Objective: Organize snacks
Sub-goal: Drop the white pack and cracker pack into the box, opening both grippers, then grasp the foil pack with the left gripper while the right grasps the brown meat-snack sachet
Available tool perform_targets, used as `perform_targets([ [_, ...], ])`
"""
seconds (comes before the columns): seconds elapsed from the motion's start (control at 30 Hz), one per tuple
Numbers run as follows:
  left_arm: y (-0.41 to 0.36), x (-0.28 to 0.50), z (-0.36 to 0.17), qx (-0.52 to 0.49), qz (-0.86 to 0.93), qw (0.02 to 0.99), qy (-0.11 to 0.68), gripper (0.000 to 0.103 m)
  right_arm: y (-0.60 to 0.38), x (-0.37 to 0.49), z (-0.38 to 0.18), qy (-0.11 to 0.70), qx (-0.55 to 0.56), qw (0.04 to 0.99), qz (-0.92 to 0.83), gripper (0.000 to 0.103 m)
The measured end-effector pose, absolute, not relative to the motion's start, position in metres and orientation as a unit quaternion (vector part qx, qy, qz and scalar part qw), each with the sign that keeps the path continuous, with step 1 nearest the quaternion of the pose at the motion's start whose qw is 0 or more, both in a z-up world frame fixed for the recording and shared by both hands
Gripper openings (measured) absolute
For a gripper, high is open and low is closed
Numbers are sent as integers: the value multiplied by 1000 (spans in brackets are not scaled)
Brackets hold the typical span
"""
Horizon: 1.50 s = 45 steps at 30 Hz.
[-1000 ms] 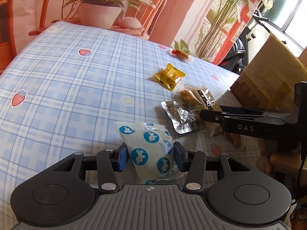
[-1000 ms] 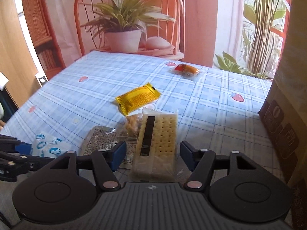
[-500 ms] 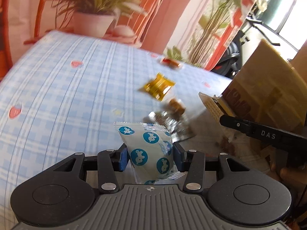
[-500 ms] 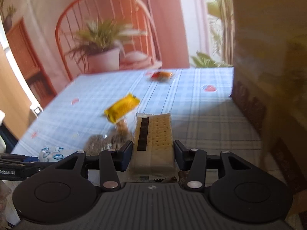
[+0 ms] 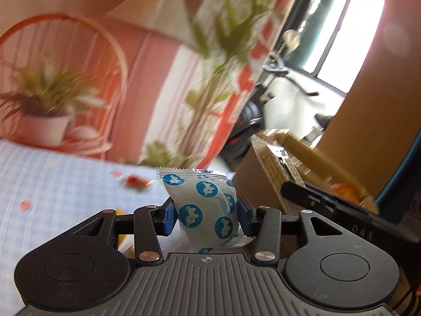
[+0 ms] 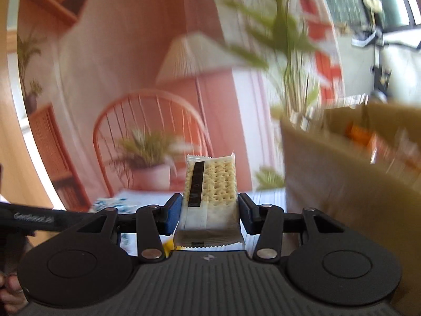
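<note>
The left gripper (image 5: 205,217) had its jaws clamped on a small clear packet (image 5: 204,205) printed with round blue dots bearing a white animal figure, its crimped top edge standing upright above the blue pads. The right gripper (image 6: 209,212) had its jaws clamped on a cracker packet (image 6: 209,184), a clear wrapper showing pale, pitted crackers with a dark stripe down its left side and serrated seals at both ends. Both packets were held off the counter (image 5: 65,181), covered in a blue checked cloth. In the left wrist view the cracker packet (image 5: 273,162) was poised at the rim of the open cardboard box (image 5: 368,100), which held orange items. A red snack (image 5: 135,180) lay far back on the cloth, blurred.
</note>
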<state>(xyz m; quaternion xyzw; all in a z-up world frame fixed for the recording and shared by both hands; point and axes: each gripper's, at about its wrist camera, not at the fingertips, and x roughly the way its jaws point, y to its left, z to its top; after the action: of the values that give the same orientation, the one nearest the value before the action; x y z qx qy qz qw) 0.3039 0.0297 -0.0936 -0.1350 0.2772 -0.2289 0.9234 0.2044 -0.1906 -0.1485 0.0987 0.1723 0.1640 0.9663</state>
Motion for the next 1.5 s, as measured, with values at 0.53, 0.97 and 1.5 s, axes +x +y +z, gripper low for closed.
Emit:
perform_targets([
  [0.53,-151,373,-34,-94,-361,898,235,49,-318,222,-84,159,80,984,4,49],
  [0.97,-195,403,-63,4,-344,905,252,74,-369,232,-100,209,178,961,-36,56],
  [1.5,-31,349,-42,-4,-279,922,269,74,-292,195,-88,172,145,971,80,58],
])
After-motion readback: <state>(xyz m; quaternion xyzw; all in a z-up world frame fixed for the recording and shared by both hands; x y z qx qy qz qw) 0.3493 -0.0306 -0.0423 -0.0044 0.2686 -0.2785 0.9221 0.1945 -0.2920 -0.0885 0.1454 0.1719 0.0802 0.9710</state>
